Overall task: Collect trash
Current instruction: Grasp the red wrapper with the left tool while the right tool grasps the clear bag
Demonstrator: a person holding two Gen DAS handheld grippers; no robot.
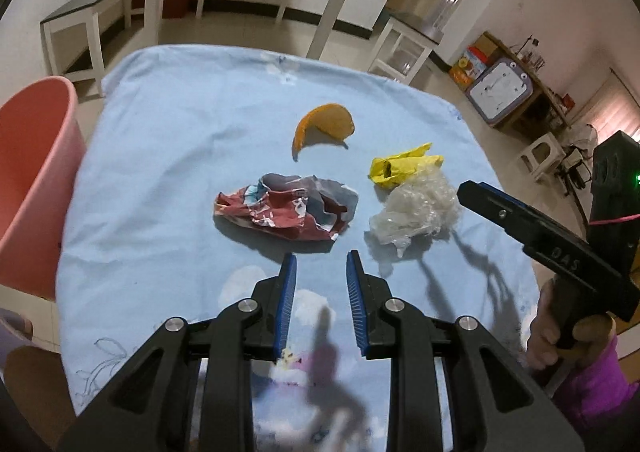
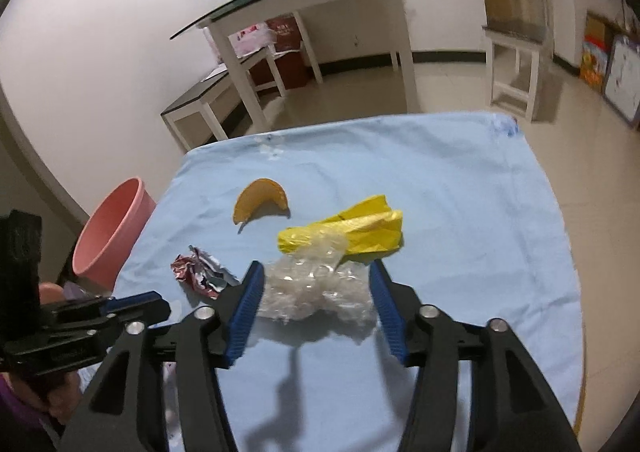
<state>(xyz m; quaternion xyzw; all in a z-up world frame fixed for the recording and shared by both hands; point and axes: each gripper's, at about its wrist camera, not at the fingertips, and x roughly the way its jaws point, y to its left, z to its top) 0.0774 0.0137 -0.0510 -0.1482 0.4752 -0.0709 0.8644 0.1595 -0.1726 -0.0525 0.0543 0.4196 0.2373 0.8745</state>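
Note:
On the light blue cloth (image 1: pixel 168 156) lie a crumpled red wrapper (image 1: pixel 284 212), an orange peel (image 1: pixel 326 124), a yellow wrapper (image 1: pixel 404 166) and a clear plastic wad (image 1: pixel 416 212). My left gripper (image 1: pixel 320 258) hovers just short of the red wrapper, open, with nothing between its blue pads. My right gripper (image 2: pixel 316 268) stands open and straddles the clear plastic wad (image 2: pixel 316 288), which lies loosely between its fingers. The yellow wrapper (image 2: pixel 360 230) sits just beyond that wad. From the left wrist view, the right gripper (image 1: pixel 464 188) comes in from the right, beside the plastic.
A pink bin (image 1: pixel 32 172) stands on the floor at the table's left edge, also seen as a pink bin (image 2: pixel 108 236) in the right wrist view. White tables (image 2: pixel 304 0) and a stool (image 2: pixel 516 64) stand farther back on the tiled floor.

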